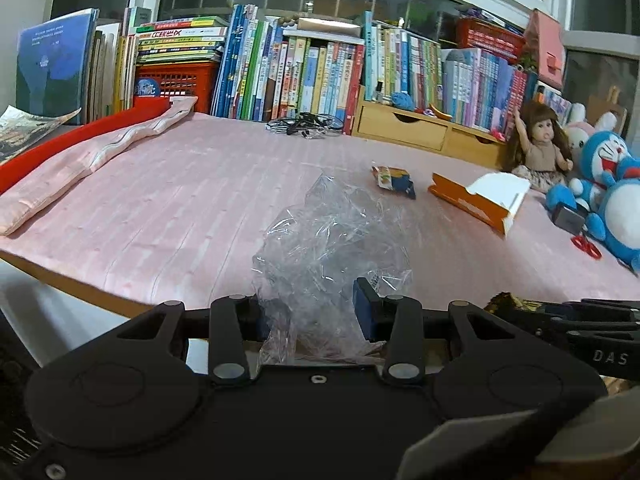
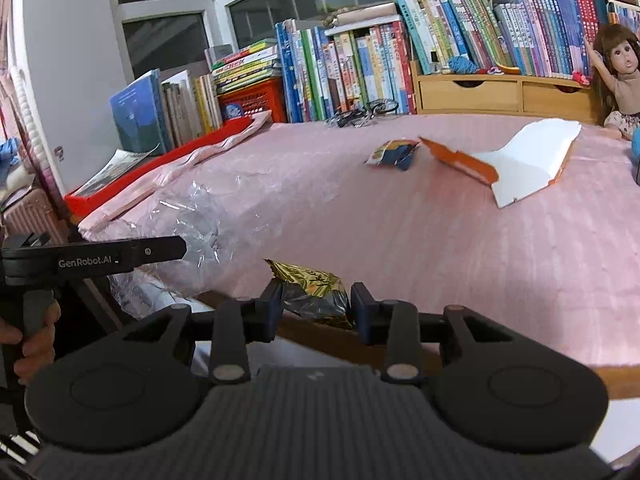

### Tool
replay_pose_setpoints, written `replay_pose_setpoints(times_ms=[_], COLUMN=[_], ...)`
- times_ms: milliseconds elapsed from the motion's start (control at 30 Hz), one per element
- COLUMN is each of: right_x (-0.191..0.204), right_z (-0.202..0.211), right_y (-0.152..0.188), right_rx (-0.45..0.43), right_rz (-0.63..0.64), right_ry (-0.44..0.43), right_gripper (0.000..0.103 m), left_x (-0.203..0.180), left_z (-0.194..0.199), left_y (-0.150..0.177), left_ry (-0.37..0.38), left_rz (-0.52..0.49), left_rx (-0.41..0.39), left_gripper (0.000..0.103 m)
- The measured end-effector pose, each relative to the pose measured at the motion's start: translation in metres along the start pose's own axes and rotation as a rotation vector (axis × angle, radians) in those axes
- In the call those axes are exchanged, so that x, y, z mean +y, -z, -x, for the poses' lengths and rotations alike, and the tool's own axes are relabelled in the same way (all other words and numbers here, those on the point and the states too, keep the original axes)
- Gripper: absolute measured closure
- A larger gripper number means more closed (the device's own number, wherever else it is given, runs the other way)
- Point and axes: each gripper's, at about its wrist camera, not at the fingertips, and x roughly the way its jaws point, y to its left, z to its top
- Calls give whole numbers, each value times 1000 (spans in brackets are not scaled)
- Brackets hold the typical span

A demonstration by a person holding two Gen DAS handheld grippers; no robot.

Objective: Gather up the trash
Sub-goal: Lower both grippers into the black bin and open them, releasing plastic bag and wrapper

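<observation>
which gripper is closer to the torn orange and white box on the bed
Right. The right gripper, shut on a gold wrapper, sits below the orange-and-white box; the left gripper, holding clear plastic, is farther left.

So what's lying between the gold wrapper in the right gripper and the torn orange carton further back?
Nothing: between the gold wrapper and the orange carton there is only bare pink cover, as the right wrist view shows.

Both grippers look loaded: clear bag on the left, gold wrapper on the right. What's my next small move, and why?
Probably slide the gold wrapper in the right gripper into the clear plastic bag held by the left gripper. The torn orange box and small snack packet still lie on the table.
</observation>
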Motion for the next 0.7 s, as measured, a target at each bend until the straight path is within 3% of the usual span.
replay_pose_setpoints(times_ms=[200,333,533,700], right_x=[4,7,11,9], right_z=[13,20,18,11], right_y=[15,24,41,58], right_rx=[32,65,117,166], right_rz=[-22,-35,-36,-56], right_ry=[-9,-13,-2,17], right_gripper=[60,60,60,60], left_x=[3,-4,-4,-2], left_z=[34,54,56,52], left_y=[10,17,31,37], left_ry=[11,9,76,86], left_rz=[14,-63,-74,-64], left_rx=[2,10,156,216], left_gripper=[65,65,65,65])
